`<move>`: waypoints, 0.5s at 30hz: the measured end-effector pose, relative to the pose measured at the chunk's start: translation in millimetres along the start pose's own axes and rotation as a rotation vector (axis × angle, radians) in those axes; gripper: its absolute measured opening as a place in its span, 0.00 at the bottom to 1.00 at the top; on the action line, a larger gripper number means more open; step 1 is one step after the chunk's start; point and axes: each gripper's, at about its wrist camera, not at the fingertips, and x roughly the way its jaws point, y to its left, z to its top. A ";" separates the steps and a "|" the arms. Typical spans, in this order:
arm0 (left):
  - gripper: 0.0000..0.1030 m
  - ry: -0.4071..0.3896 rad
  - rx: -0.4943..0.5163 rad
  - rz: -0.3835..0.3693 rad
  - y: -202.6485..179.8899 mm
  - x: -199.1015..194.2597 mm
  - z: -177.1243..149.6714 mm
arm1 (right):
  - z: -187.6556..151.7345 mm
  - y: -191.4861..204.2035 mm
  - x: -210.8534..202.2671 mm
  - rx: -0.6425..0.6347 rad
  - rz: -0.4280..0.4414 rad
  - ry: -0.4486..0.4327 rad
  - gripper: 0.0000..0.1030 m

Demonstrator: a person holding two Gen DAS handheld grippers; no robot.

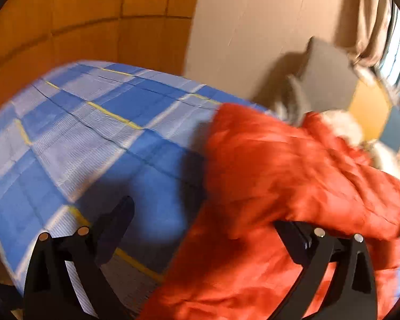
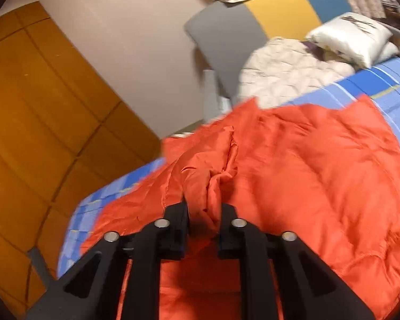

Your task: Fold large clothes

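Note:
A large orange padded jacket lies spread on a bed with a blue checked cover. It also shows in the left wrist view, with white fur trim at its far end. My right gripper is shut on a bunched fold of the jacket and holds it up. My left gripper is open wide above the bed at the jacket's left edge, its right finger against the fabric, nothing clamped.
A wooden wardrobe stands beside the bed. A grey cushion, a pale quilt and a white pillow lie at the far end. A curtain and window are at the right.

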 end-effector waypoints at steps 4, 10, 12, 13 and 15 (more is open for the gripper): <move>0.98 0.063 -0.055 0.037 18.2 21.7 -5.1 | -13.7 -28.4 18.9 0.058 -0.024 0.064 0.12; 0.98 -0.039 -0.133 -0.034 27.3 5.3 6.0 | -7.7 -15.6 9.5 0.045 0.021 0.026 0.12; 0.98 -0.095 -0.127 -0.016 24.1 -5.2 14.3 | 0.5 -8.2 3.6 0.044 0.049 0.002 0.12; 0.98 -0.103 -0.118 0.002 23.2 -5.7 18.0 | 3.5 -2.8 0.0 0.030 0.050 -0.011 0.12; 0.98 -0.084 -0.090 0.045 23.3 2.4 19.3 | 2.9 3.8 2.5 -0.008 0.025 -0.009 0.12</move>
